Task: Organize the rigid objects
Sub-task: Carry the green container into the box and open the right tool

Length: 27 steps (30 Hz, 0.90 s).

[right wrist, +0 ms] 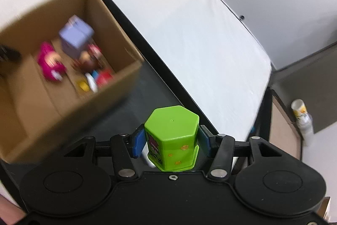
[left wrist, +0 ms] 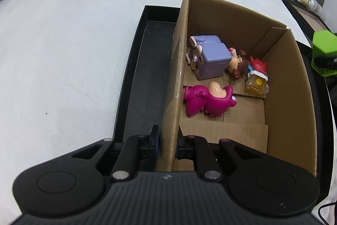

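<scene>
White cloth covers the table (left wrist: 63,35) under us, and nearest to us our left gripper (left wrist: 167,141) is clenched on the near wall of the cardboard box (left wrist: 290,85), which sits in a black tray (left wrist: 145,81). Just beside the box's right wall, our right gripper (right wrist: 171,141) grasps a green hexagonal container (right wrist: 173,136) above the tray. Deeper inside the box lie a magenta figure (left wrist: 207,101), then a purple cube toy (left wrist: 210,58).

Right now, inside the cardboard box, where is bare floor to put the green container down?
Free: the near floor of the cardboard box, between the pink figure and the wall the left gripper pinches. Crowded: the far half, with the purple cube, doll and red figure. The right gripper holds the green container.
</scene>
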{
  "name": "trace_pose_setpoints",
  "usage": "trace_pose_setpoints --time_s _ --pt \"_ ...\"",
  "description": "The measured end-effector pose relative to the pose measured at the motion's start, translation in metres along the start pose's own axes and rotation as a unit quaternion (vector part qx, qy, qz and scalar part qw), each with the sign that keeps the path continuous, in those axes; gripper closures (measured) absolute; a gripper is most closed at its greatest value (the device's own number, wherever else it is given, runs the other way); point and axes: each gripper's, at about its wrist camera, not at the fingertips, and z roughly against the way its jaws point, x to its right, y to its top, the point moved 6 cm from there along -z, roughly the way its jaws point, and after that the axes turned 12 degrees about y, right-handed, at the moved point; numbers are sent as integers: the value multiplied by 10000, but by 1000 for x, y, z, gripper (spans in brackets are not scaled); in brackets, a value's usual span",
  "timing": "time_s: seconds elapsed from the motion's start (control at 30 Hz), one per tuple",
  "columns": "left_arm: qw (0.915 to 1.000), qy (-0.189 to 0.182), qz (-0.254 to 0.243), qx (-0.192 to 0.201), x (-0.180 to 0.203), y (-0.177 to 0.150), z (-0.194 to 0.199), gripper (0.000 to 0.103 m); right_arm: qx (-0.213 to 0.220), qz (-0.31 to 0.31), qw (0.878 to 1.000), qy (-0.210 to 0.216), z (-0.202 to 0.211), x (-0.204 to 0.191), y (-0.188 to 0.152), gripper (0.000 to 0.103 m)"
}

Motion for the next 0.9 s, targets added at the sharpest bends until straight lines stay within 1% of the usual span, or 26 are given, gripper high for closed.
trace_pose_setpoints --time_s 0.1,0.2,0.5,0.7,0.9 --pt "10000 -11 1 4 1 0 0 91 160 -65 9997 159 12 -3 11 52" --pt "10000 -44 -27 21 0 0 1 90 239 -46 9995 197 17 -4 19 52" --pt "9999 -131 -2 -25 -1 0 1 90 449 -210 9957 784 35 -22 47 52" --pt "9997 -223 -65 -111 2 -1 1 90 430 -272 9930 1065 37 -32 62 52" --pt "9993 -348 -73 -144 5 -2 0 89 323 -303 9897 1358 30 -45 71 52"
